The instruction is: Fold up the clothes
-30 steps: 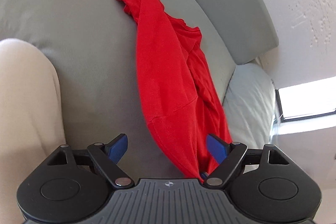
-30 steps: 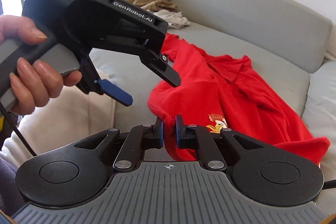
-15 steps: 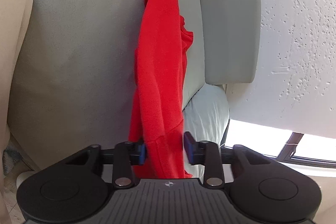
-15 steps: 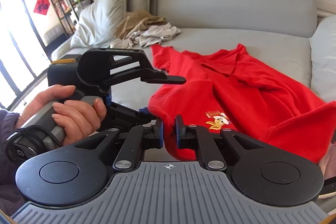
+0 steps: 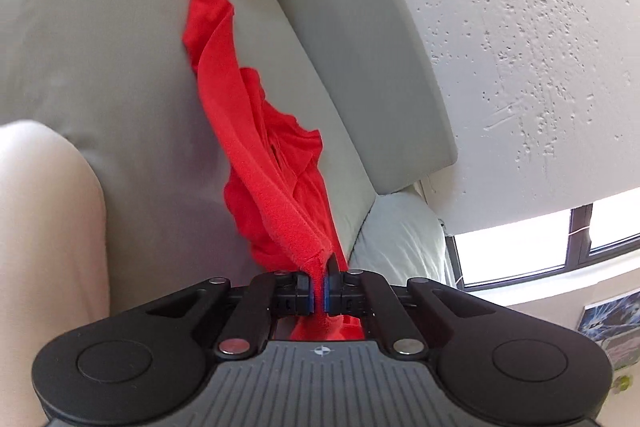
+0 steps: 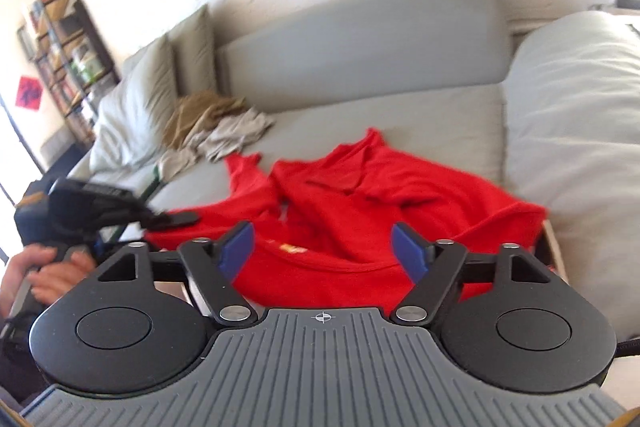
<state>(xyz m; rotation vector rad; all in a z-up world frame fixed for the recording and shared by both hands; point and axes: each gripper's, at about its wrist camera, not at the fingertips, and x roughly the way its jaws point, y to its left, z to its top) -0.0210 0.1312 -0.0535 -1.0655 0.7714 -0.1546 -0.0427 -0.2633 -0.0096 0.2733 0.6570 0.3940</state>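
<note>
Since a second earlier, my right gripper (image 6: 324,251) had let go of the red shirt (image 6: 360,211); its jaws had just been opening and stood wide, with the cloth behind them, not pinched. My left gripper (image 5: 318,293) had closed and was clamped on a hem of that shirt, the fabric stretched taut from the blue pads (image 5: 327,293) back across the grey sofa (image 5: 100,47). Most of the shirt lay crumpled on the seat, near a heap of beige clothes (image 6: 216,131) by the cushions.
</note>
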